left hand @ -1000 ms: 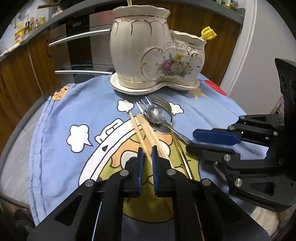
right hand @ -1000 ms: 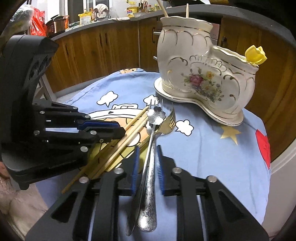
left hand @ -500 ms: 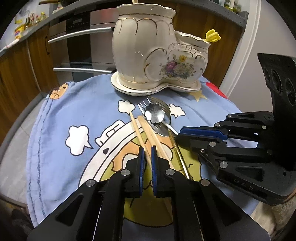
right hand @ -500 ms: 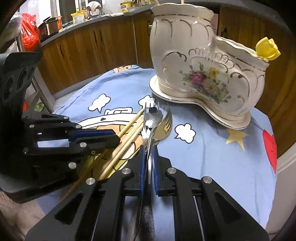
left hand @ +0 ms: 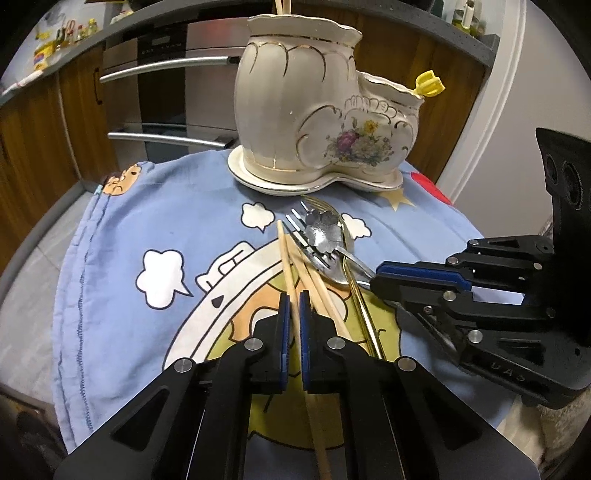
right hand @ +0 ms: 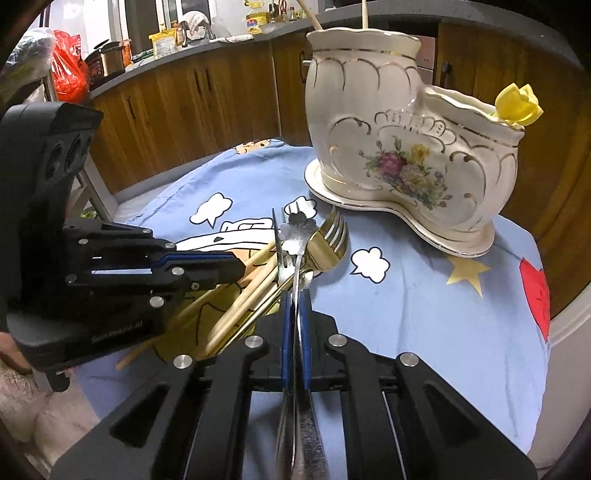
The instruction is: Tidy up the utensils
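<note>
A cream boot-shaped ceramic holder (left hand: 314, 122) stands on its saucer at the far side of the blue cartoon cloth; it also shows in the right wrist view (right hand: 402, 151). Utensils lie in a pile before it. My left gripper (left hand: 292, 314) is shut on a wooden chopstick (left hand: 286, 258). My right gripper (right hand: 294, 306) is shut on the silver spoon with a flower-shaped bowl (right hand: 297, 236), along with a silver fork handle, raised a little. A gold fork (right hand: 328, 243) and more chopsticks (right hand: 255, 288) lie beside it.
Chopstick ends (right hand: 364, 14) stick out of the holder's tall part, and a yellow-topped pick (right hand: 517, 103) sits in its low part. Wooden cabinets (right hand: 184, 110) and an oven with steel handles (left hand: 166, 66) ring the round table. The right gripper's body (left hand: 498, 306) is close on my left gripper's right.
Both grippers closed: the left on a chopstick, the right on the silver spoon and fork handles. Both moved nearer the holder, and the spoon end has lifted a little.
</note>
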The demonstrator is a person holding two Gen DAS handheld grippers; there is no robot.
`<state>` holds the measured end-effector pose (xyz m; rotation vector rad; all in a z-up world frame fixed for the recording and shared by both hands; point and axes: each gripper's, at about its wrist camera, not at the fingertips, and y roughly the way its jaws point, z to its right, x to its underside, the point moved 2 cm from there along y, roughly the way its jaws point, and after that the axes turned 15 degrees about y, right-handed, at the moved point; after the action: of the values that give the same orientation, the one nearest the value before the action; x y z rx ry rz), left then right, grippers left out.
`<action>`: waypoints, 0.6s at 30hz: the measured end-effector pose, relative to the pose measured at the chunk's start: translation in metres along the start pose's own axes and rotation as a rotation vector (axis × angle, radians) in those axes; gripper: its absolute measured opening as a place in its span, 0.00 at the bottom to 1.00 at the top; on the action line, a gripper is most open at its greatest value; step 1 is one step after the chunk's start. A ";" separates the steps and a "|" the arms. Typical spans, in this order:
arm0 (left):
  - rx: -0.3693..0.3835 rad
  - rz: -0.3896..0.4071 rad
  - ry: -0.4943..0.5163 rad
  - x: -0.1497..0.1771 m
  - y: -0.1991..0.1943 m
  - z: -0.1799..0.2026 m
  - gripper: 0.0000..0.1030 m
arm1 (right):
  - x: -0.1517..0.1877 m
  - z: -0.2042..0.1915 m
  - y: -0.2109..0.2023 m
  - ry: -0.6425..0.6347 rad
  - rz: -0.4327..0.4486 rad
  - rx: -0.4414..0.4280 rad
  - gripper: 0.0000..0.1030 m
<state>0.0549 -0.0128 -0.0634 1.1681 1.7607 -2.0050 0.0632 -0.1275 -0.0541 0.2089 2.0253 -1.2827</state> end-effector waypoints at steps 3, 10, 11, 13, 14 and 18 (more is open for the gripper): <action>-0.005 -0.005 0.011 0.000 0.001 0.001 0.05 | -0.002 0.002 -0.007 0.001 0.026 0.006 0.03; -0.005 0.004 0.002 0.001 -0.003 -0.003 0.05 | -0.008 0.014 -0.021 0.025 0.075 0.011 0.03; -0.006 0.010 -0.001 0.001 -0.005 -0.004 0.05 | -0.009 0.015 -0.025 0.033 0.094 0.001 0.03; -0.009 0.036 -0.008 -0.001 -0.010 -0.007 0.05 | -0.012 0.020 -0.037 0.047 0.143 -0.014 0.03; -0.012 0.046 -0.010 -0.001 -0.012 -0.008 0.05 | -0.013 0.022 -0.042 0.050 0.165 -0.025 0.03; -0.020 0.086 -0.015 -0.004 -0.019 -0.009 0.05 | -0.017 0.023 -0.059 0.051 0.246 -0.049 0.03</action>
<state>0.0493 -0.0008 -0.0461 1.1987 1.6899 -1.9385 0.0578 -0.1725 -0.0064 0.4572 2.0000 -1.0835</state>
